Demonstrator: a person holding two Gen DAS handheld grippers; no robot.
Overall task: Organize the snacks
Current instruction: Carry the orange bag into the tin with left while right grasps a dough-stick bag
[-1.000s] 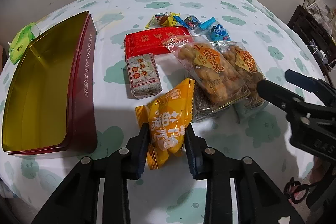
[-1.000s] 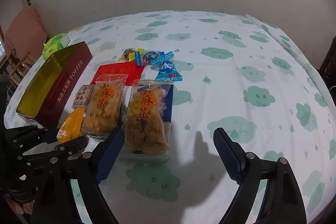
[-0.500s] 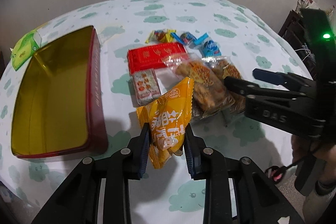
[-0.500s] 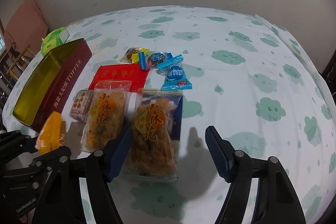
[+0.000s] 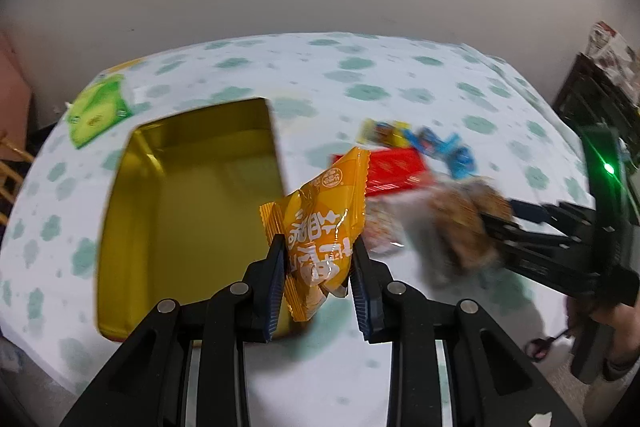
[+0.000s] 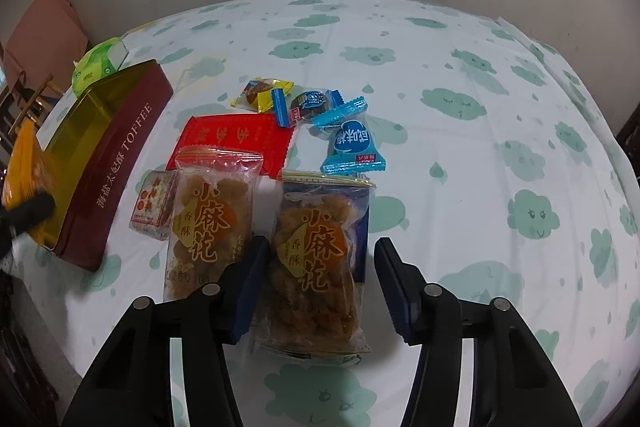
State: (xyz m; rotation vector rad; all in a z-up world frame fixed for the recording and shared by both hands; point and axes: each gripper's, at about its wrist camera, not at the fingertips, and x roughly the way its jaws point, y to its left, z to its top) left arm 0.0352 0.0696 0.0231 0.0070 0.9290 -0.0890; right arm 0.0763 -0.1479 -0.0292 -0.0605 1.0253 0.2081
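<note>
The left gripper [image 5: 318,263] is clamping the orange snack packet [image 5: 320,223] and holding it in the air, above the near right edge of the open toffee tin [image 5: 192,211]. The right gripper [image 6: 318,287] is standing wide apart around the blue-edged bag of fried twists [image 6: 316,259], which is lying on the cloud-patterned tablecloth [image 6: 480,147] beside a second such bag [image 6: 210,219].

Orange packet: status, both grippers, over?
Left gripper shut on orange packet, above the tin's near edge. Right gripper open, straddling a fried-twist bag on the table. Tin open, nothing blocking.
</note>
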